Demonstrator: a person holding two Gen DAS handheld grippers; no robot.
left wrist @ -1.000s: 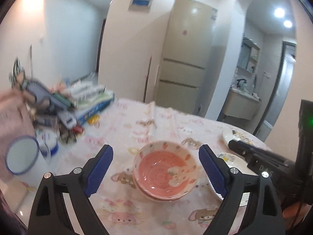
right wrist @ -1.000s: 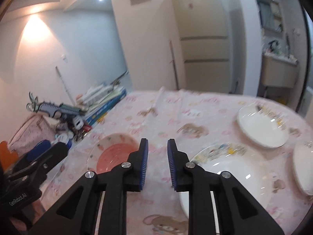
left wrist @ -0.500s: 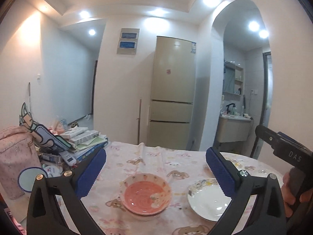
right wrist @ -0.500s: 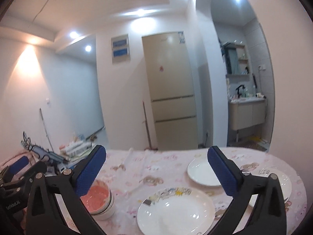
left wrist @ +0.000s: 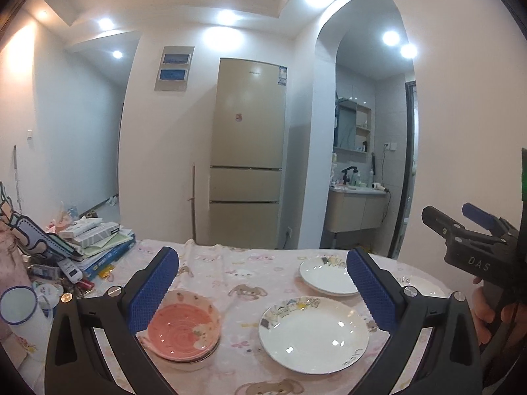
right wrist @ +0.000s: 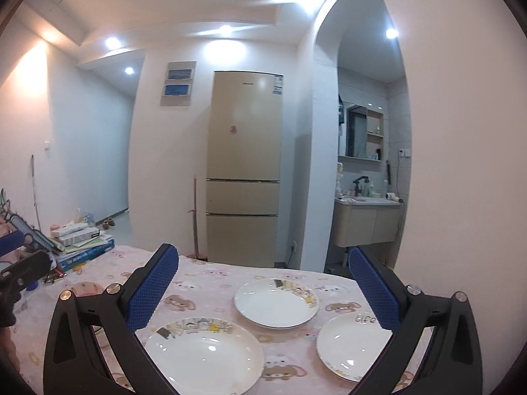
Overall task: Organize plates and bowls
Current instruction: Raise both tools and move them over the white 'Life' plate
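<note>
Both grippers hover empty with fingers spread wide above the table (right wrist: 204, 283): the left gripper (left wrist: 263, 291) near stacked pink bowls (left wrist: 182, 329) at near left, the right gripper (right wrist: 263, 291) over three separate white plates (right wrist: 204, 357), which likely need stacking next, starting with a rim grasp.

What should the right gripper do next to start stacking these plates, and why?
Probably lower the open right gripper toward the rim of the nearest white plate. Three plates lie apart on the tablecloth, both grippers hold nothing, and the pink bowls already sit stacked, so the plates seem to be what remains.
</note>
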